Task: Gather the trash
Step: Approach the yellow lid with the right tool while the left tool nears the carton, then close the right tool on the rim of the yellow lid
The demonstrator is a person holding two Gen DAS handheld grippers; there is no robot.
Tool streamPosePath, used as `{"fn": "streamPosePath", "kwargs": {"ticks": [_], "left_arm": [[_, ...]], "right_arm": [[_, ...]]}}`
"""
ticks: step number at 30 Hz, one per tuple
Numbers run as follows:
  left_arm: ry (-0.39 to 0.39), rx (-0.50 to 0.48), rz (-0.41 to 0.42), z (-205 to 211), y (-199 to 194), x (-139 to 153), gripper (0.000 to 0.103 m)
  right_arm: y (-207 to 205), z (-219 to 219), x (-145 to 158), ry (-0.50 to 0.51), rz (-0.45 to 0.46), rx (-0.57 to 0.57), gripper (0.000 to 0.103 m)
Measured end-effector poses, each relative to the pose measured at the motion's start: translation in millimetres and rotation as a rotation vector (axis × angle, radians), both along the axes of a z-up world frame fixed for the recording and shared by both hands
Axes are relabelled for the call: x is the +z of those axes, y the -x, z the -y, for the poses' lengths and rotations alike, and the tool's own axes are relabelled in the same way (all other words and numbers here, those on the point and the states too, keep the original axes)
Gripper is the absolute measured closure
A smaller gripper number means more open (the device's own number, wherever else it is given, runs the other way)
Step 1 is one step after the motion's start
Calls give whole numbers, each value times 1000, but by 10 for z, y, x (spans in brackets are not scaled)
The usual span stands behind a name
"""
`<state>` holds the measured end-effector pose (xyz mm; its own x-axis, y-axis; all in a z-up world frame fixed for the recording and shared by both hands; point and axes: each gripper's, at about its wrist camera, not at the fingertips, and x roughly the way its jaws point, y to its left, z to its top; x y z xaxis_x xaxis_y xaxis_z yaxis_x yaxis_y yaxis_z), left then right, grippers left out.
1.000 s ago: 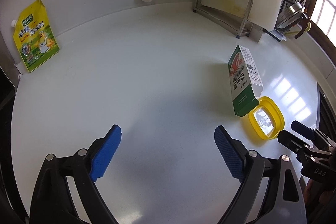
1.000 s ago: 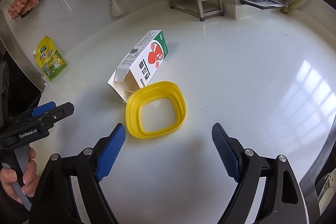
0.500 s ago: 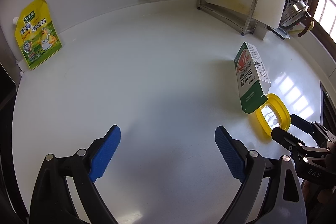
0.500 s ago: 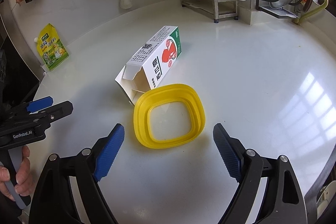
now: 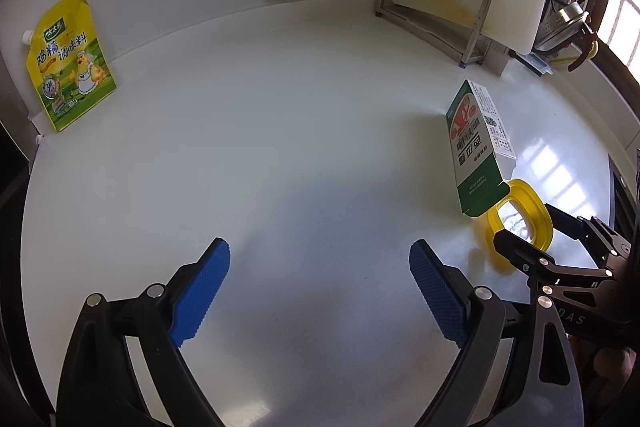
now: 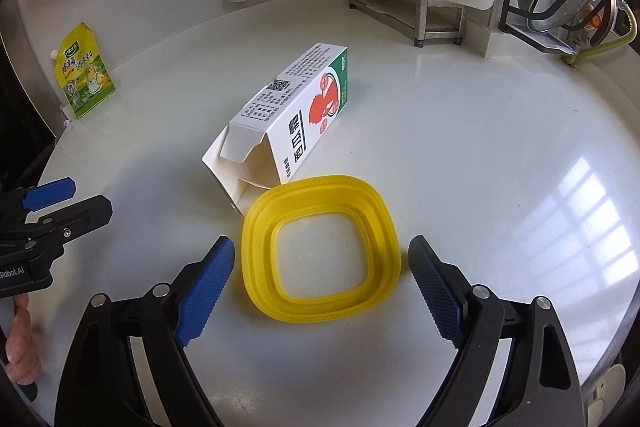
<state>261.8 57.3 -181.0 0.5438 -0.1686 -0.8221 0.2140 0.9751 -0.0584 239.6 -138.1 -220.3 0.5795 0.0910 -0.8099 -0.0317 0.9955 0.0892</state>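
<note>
right gripper [image 6: 320, 279] spread wide, yellow ring [image 6: 322, 245] between its fingers; close squarely on both rims. left gripper [image 5: 320, 283] wide, empty.

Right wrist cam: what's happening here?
A person holds a gripper in each hand over a white counter, collecting trash. The right gripper is open, its fingers straddling a yellow plastic ring without touching it. An opened carton lies on its side just beyond the ring. The left gripper is open over bare counter, holding nothing. A yellow seasoning pouch leans against the back wall.
</note>
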Motion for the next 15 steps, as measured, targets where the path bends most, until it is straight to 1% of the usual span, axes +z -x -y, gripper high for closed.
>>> {"fn": "streamPosePath", "kwargs": {"ticks": [6, 11, 12, 13, 15], "left_arm": [[-16, -8, 11, 26, 19, 53, 14], [-3, 6, 2, 7, 11, 62, 14], [-2, 8, 3, 5, 13, 65, 14], [-3, 8, 3, 6, 16, 67, 14], [-4, 7, 3, 12, 21, 71, 14]], "right_arm": [[-68, 12, -8, 14, -2, -14, 19], [-98, -68, -20, 48, -7, 23, 20], [-91, -80, -17, 55, -2, 28, 27], [-82, -93, -10, 65, 5, 31, 32], [-76, -100, -8, 68, 7, 35, 33]]}}
